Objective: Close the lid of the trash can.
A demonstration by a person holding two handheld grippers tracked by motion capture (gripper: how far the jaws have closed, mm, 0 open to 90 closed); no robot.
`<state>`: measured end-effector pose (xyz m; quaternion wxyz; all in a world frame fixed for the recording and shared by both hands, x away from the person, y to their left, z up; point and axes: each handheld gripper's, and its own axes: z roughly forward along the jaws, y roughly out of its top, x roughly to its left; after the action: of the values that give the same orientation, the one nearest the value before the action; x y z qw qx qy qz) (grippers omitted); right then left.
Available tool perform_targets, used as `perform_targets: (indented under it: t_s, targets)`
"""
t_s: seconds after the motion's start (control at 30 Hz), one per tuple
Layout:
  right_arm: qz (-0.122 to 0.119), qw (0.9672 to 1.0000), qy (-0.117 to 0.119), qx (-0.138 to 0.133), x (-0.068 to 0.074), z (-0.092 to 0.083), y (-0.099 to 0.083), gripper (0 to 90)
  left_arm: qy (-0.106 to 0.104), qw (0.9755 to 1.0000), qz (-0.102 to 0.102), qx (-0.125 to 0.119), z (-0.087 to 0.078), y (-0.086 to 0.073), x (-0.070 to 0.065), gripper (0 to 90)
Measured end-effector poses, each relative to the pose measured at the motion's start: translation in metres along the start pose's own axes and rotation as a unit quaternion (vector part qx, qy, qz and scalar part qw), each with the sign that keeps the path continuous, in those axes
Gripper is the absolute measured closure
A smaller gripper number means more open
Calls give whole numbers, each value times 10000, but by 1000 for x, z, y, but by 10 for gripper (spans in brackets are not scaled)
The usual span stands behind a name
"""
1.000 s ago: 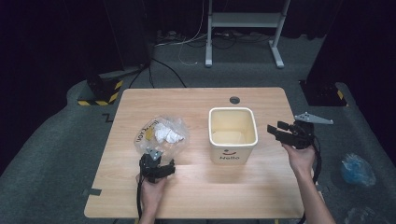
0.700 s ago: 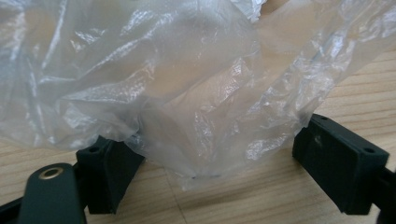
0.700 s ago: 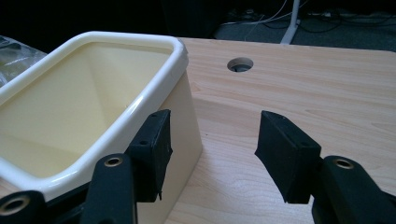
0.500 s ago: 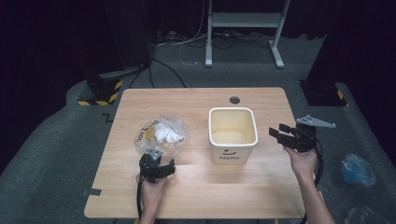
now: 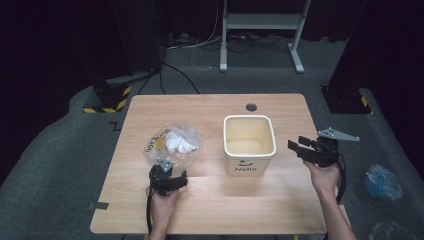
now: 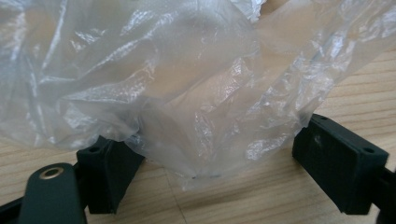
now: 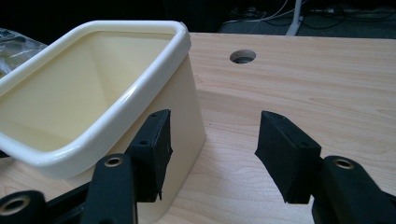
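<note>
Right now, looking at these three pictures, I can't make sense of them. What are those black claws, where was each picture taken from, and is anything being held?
No machine arm is at work here: a person holds a hand tool with two black jaws in each hand. The high view looks down on the wooden table from above the person's side. The other two pictures come from small cameras riding on the tools, looking out along their jaws.

On the table lie a crumpled clear plastic bag with something white inside, and a cream tub, open at the top, marked "Hello".

The left gripper has its jaws wide apart with the edge of the bag lying between them; the pads do not press on it. The right gripper is open too, just beside the tub's wall and not gripping it. So nothing is held yet.
</note>
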<state>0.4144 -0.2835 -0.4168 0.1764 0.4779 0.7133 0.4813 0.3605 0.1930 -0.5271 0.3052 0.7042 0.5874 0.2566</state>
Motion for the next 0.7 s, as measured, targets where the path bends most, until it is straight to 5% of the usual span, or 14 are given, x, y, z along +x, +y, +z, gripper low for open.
perform_targets:
  t_s: [0.7]
  targets:
    - [52,10000,44,-4,0,-5,-16,418,0,10000,-1,0,0,0,0,169]
